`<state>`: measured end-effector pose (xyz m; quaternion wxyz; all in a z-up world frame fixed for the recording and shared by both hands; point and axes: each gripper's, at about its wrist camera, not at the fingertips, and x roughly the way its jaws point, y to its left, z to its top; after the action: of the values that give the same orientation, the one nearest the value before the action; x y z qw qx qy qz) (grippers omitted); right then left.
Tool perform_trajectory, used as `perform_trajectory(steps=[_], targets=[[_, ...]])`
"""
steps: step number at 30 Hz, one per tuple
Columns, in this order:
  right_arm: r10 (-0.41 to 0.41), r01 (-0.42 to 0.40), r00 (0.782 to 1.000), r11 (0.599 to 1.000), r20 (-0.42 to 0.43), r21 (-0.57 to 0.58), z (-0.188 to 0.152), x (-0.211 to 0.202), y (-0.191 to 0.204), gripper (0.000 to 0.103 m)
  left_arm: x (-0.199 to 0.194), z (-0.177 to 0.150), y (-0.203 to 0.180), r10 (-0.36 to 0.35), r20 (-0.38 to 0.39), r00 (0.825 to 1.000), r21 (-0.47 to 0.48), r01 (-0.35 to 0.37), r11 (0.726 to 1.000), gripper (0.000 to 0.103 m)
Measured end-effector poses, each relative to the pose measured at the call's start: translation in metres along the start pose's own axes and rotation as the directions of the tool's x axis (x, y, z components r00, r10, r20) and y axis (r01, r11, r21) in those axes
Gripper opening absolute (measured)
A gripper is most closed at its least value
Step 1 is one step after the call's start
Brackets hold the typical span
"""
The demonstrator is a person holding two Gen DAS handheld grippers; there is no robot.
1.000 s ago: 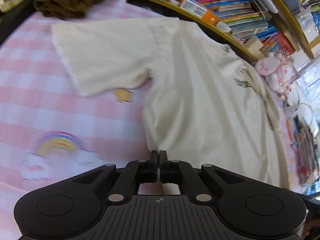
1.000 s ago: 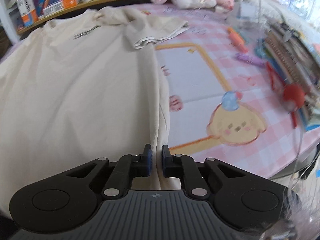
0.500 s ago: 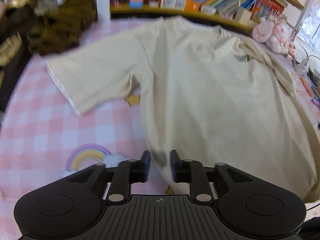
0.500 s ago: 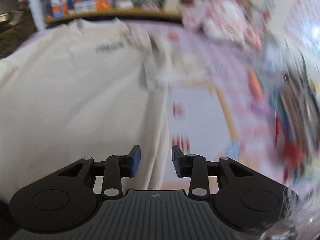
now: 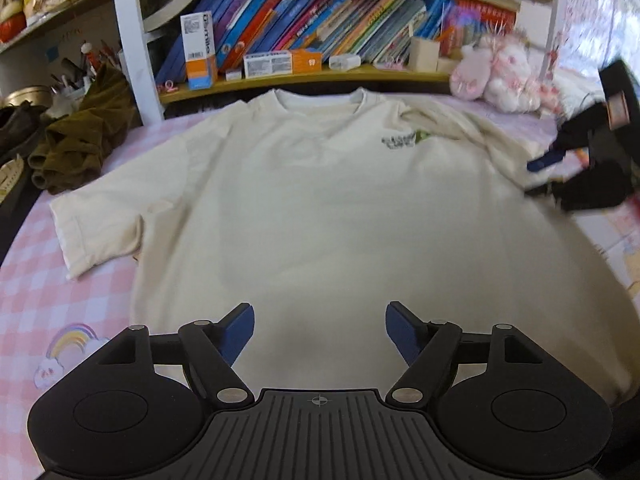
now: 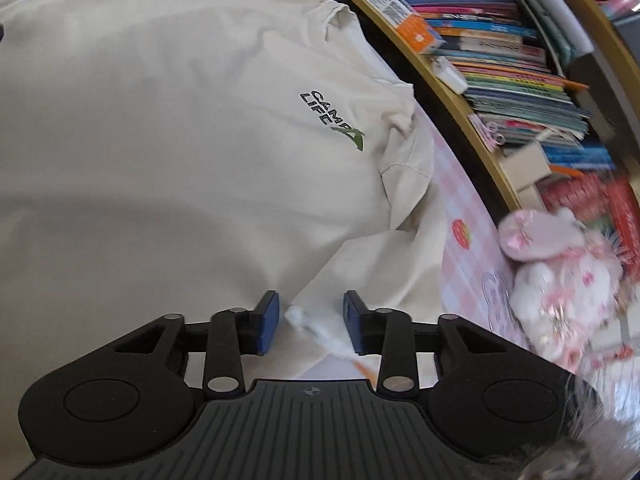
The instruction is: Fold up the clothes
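Note:
A cream T-shirt (image 5: 320, 200) with a small chest print lies face up and spread flat on a pink checked cloth (image 5: 36, 280). My left gripper (image 5: 319, 320) hovers over the shirt's lower part, its jaws opening wide with nothing pinched. The right sleeve (image 6: 404, 184) is crumpled and folded in. My right gripper (image 6: 310, 308) is at that sleeve, also seen at the right of the left wrist view as the right gripper (image 5: 540, 176). Its jaws are closing with the sleeve's white hem (image 6: 320, 328) between them, and a gap still shows at each pad.
A curved wooden shelf (image 5: 320, 76) of books and boxes runs behind the collar. A pink plush toy (image 6: 560, 272) sits beside the right sleeve. An olive-brown garment (image 5: 80, 140) is heaped past the left sleeve. A rainbow print (image 5: 72, 340) marks the cloth at the lower left.
Both grippers let go of the shirt's lower corners and opened. The left one pulled back to the hem's middle. The right one rolled and moved up to the right sleeve.

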<state>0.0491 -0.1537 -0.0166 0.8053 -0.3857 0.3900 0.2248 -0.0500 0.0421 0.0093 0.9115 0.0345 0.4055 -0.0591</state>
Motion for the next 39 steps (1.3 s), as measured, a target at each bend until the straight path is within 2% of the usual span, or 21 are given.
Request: perform_trajectory(steps=[1,3,5,7,9,10,12,13,14,15,16,17,19,23,27,28,29,31,32,36,39], targets=[[0.025,-0.025,1.000,0.999,0.011,0.036,-0.001,0.001,-0.010,0.006,0.004,-0.002,-0.006,0.019,-0.015,1.000,-0.004,-0.019,1.000,0.074],[0.076,-0.080,0.996,0.989,0.042,0.124,-0.002,0.001,-0.032,0.006,0.006,-0.004,-0.014,0.050,-0.038,0.998,-0.015,-0.050,0.999,0.074],[-0.009,-0.013,0.997,0.958,0.073,0.286,-0.010,-0.006,-0.084,0.005,0.005,-0.007,-0.020,0.076,-0.053,0.996,-0.026,-0.078,0.997,0.074],[-0.104,0.055,0.991,0.893,0.087,0.446,-0.018,-0.014,-0.137,0.005,0.001,-0.009,-0.024,0.098,-0.054,0.994,-0.029,-0.100,0.995,0.074],[-0.200,0.112,0.976,0.797,0.084,0.593,-0.027,-0.021,-0.190,0.006,-0.003,-0.011,-0.028,0.115,-0.060,0.992,-0.038,-0.117,0.992,0.074],[-0.237,0.161,0.971,0.751,0.034,0.641,-0.034,-0.017,-0.212,0.006,-0.004,-0.012,-0.030,0.122,-0.065,0.990,-0.040,-0.125,0.991,0.074],[-0.215,0.216,0.973,0.735,-0.081,0.643,-0.047,0.004,-0.231,0.008,-0.006,-0.012,-0.034,0.131,-0.075,0.989,-0.039,-0.134,0.990,0.074],[-0.201,0.242,0.970,0.730,-0.138,0.639,-0.053,0.015,-0.240,0.016,-0.007,-0.012,-0.035,0.135,-0.079,0.988,-0.036,-0.138,0.990,0.075],[-0.206,0.255,0.967,0.743,-0.151,0.619,-0.056,0.018,-0.239,0.033,-0.008,-0.012,-0.037,0.139,-0.081,0.987,-0.037,-0.142,0.989,0.075],[-0.213,0.265,0.964,0.758,-0.158,0.596,-0.059,0.019,-0.236,0.041,-0.009,-0.012,-0.037,0.144,-0.083,0.986,-0.039,-0.147,0.988,0.075],[-0.194,0.229,0.973,0.771,-0.123,0.595,-0.062,0.016,-0.231,0.046,-0.008,-0.012,-0.037,0.146,-0.087,0.985,-0.044,-0.150,0.988,0.075],[-0.171,0.186,0.982,0.782,-0.082,0.594,-0.065,0.012,-0.226,0.046,-0.007,-0.012,-0.037,0.148,-0.093,0.985,-0.050,-0.153,0.987,0.075],[-0.122,0.133,0.991,0.789,-0.058,0.600,-0.070,0.011,-0.217,0.046,-0.005,-0.011,-0.036,0.150,-0.108,0.983,-0.060,-0.157,0.986,0.075],[-0.015,0.067,0.996,0.738,-0.082,0.671,-0.076,0.020,-0.198,0.046,-0.002,-0.010,-0.033,0.162,-0.124,0.979,-0.070,-0.171,0.983,0.075],[0.092,0.002,0.994,0.531,-0.060,0.847,-0.097,0.032,-0.184,0.044,0.000,-0.010,-0.030,0.168,-0.136,0.976,-0.082,-0.180,0.980,0.075],[0.099,0.007,0.993,0.508,-0.066,0.861,-0.099,0.035,-0.180,0.037,0.001,-0.011,-0.029,0.168,-0.140,0.976,-0.085,-0.181,0.980,0.075],[0.080,0.017,0.995,0.510,-0.067,0.860,-0.098,0.035,-0.175,0.027,0.001,-0.010,-0.028,0.169,-0.142,0.975,-0.087,-0.182,0.979,0.075],[0.095,-0.001,0.994,0.551,-0.062,0.834,-0.093,0.032,-0.166,0.023,0.001,-0.008,-0.027,0.170,-0.139,0.976,-0.089,-0.183,0.979,0.075],[0.112,-0.010,0.991,0.573,-0.066,0.820,-0.090,0.029,-0.163,0.017,0.000,-0.008,-0.027,0.170,-0.132,0.977,-0.087,-0.183,0.979,0.075],[0.148,-0.048,0.988,0.584,-0.049,0.811,-0.099,-0.004,-0.163,0.015,-0.005,-0.008,-0.028,0.171,-0.110,0.979,-0.093,-0.181,0.979,0.075],[0.247,-0.079,0.965,0.602,-0.091,0.794,-0.104,0.004,-0.158,0.020,-0.003,-0.010,-0.028,0.158,-0.121,0.980,-0.102,-0.170,0.980,0.075]])
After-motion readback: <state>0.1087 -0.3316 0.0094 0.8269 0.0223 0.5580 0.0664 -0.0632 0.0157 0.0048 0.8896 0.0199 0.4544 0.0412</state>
